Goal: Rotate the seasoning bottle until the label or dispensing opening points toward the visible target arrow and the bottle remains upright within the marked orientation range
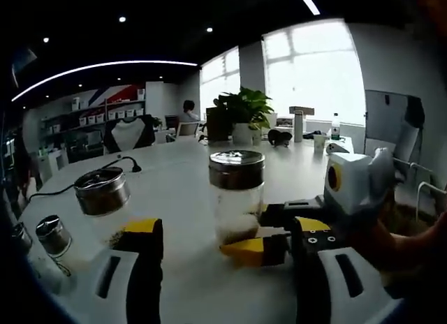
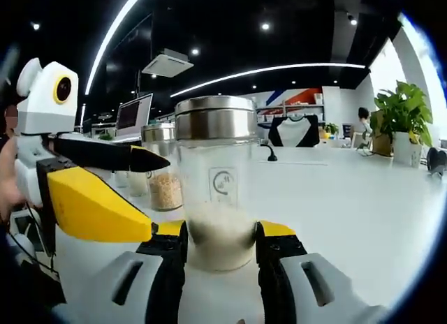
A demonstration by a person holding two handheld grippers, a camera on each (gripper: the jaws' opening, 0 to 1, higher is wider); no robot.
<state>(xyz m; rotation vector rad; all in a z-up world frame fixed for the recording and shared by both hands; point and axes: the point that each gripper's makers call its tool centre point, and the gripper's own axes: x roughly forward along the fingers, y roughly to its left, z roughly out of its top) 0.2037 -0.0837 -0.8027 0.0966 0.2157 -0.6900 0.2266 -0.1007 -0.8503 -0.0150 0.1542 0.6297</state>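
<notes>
**Right gripper clamps the bottle for the turn**

The seasoning bottle (image 2: 215, 177) stands upright on the white table (image 2: 363, 198), well in from its edges. The right gripper (image 2: 221, 241) is closed on its lower body, level and low. Best to twist slowly about the vertical axis, keeping the base flat. The left gripper (image 1: 209, 241) hovers beside it, jaws apart, holding nothing.

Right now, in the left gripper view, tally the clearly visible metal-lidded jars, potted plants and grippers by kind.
metal-lidded jars: 3 (held jar, left jar, small jar)
potted plant: 1
grippers: 2 (left gripper, right gripper)
total: 6
</notes>
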